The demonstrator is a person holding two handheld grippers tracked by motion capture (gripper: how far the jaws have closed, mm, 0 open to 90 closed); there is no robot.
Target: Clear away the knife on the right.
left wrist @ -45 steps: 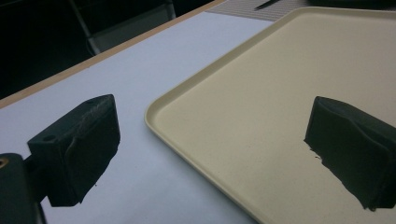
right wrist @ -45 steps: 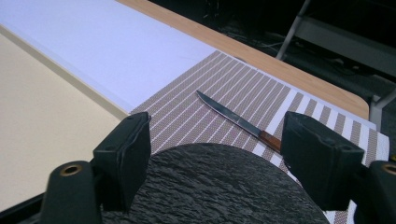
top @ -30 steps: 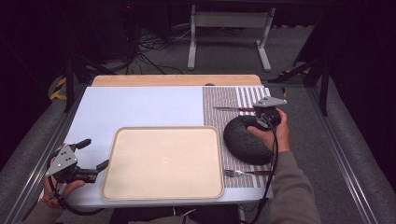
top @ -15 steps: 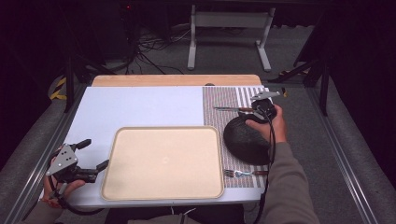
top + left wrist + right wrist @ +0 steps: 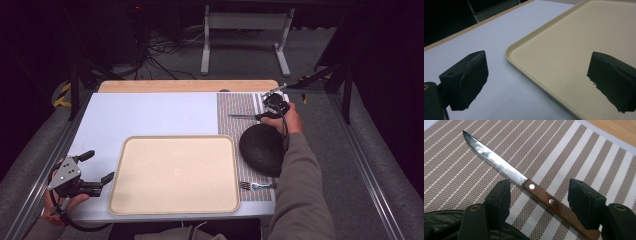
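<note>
The right hand-held gripper (image 5: 540, 202), moved beyond the bowl (image 5: 262, 149), is narrowing its jaws astride the knife (image 5: 524, 182) handle, not yet gripping; the left hand-held gripper (image 5: 97, 167) is waiting wide open

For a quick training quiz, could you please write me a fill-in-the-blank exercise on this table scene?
1. The right tongs straddle the wooden handle of the ____, which lies on the striped placemat.
2. The left tongs hover, open, over the edge of the beige ____.
3. Near the placemat's front edge lies a ____, beside the dark bowl.
4. The bowl is ____ in colour.

Missing words: knife; tray; fork; black
</note>
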